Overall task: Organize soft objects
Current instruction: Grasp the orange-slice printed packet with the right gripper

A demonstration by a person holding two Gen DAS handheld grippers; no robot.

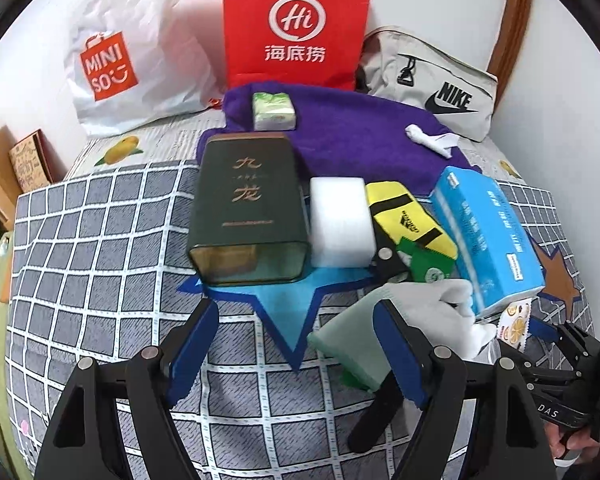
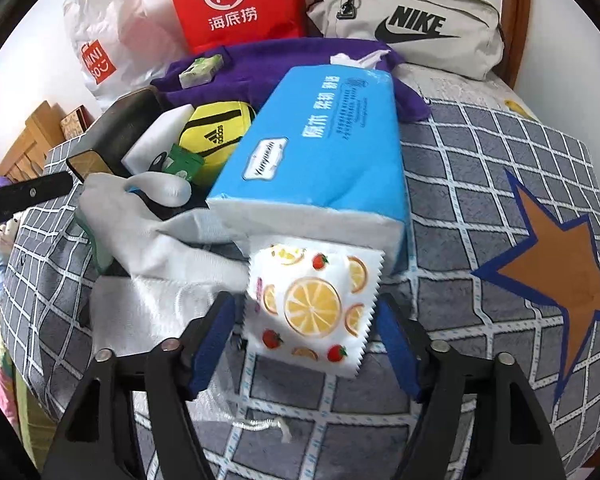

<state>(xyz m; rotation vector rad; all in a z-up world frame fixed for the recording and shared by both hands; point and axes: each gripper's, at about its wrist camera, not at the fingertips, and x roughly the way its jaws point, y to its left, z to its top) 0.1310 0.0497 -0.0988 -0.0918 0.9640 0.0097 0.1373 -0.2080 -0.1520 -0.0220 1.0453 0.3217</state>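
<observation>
The fruit-print packet [image 2: 312, 304] sits squarely between the 2 blue pads of the right gripper [image 2: 304, 332], its sawtooth edge toward the right pad. The jaws stand wide on either side of it, with a gap showing at both pads, so nothing is gripped yet. Just ahead of the claw, touching the packet's far end, lies the blue tissue pack [image 2: 320, 148], long side running away from the camera. To the claw's left and slightly ahead is a white cloth [image 2: 156, 240] bunched against the tissue pack.

The left gripper [image 1: 292, 340] is also spread wide and holds nothing. Its right pad lies over a pale green sponge [image 1: 348, 340], while only the checked bedspread [image 1: 100, 280] lies between its jaws. Straight ahead of it a dark green tin [image 1: 248, 208] lies on its side with its open mouth toward the claw. To the right of the tin come a white foam block [image 1: 340, 220], a yellow sock [image 1: 408, 212] and the tissue pack. Farther off, a purple towel [image 1: 340, 132] carries a small green tissue packet [image 1: 274, 112].

Judging by this spread, sorting has hardly started: the soft things lie loose and mixed, and no pile or container visibly holds any. The tin looks empty. Nearly everything is left to gather, and the fruit-print packet looks like the likeliest first pick.
</observation>
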